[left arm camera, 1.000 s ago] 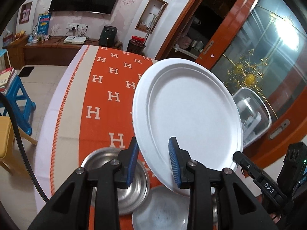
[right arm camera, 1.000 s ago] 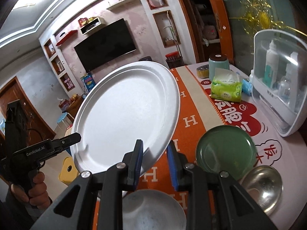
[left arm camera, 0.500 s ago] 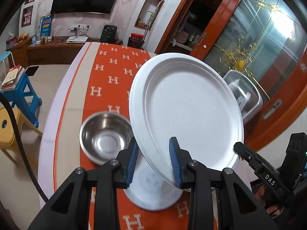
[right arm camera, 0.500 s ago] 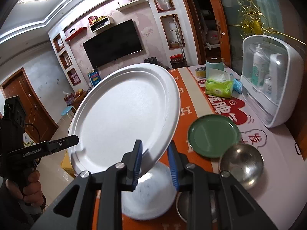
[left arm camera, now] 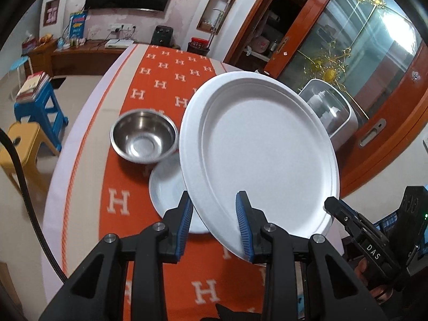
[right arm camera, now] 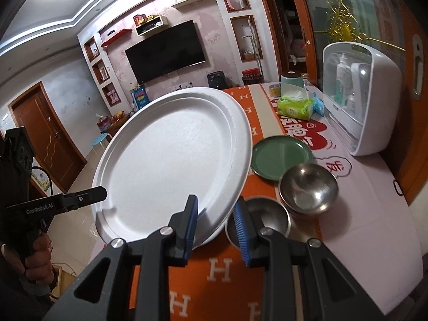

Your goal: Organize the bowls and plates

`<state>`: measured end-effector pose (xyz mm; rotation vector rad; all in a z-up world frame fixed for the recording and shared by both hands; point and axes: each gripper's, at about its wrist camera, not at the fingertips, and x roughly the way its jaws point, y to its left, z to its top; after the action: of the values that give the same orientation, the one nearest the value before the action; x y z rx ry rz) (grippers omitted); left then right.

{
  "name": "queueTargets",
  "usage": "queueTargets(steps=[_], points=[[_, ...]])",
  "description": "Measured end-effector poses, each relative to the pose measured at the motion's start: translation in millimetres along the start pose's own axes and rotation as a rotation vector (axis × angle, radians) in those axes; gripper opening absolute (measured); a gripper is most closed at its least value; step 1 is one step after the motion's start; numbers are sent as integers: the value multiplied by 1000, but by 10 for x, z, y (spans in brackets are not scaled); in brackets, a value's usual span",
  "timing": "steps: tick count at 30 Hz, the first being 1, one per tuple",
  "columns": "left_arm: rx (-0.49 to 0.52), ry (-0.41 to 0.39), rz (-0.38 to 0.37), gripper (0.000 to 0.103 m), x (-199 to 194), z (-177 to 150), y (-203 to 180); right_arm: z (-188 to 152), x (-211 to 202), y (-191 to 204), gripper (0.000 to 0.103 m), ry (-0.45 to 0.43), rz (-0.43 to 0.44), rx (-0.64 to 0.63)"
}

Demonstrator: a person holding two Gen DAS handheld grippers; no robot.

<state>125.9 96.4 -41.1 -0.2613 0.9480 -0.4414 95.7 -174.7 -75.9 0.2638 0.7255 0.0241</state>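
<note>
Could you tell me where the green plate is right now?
In the right wrist view, the green plate lies flat on the tablecloth, right of centre, just behind the steel bowls.

In the left wrist view the steel bowl point(left arm camera: 144, 140) has slid from the lower edge up to centre left, and a small white plate point(left arm camera: 167, 190) now shows fully. In the right wrist view the green plate point(right arm camera: 282, 157) has drifted upward.

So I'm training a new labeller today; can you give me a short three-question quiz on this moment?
1. True or false: both grippers grip the large white plate at its rim.
2. Which dish lies flat below that plate? A small white plate B green plate C steel bowl
3. How many steel bowls appear in the right wrist view?

Key: 1 true; 2 A; 3 two.
</note>
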Motion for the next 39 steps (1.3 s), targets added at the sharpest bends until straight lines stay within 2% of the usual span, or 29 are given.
queueTargets(steps=[11, 22, 39], points=[[-63, 31, 50, 31, -128, -635, -301, -347, -350, -215, 29, 69, 26, -37], [-144, 99, 109, 31, -70, -1233, -255, -810, -433, -292, 31, 197, 63, -65], [-175, 236, 211, 31, 358, -1859, -51, -1479, -45, -445, 32, 396, 88, -43]])
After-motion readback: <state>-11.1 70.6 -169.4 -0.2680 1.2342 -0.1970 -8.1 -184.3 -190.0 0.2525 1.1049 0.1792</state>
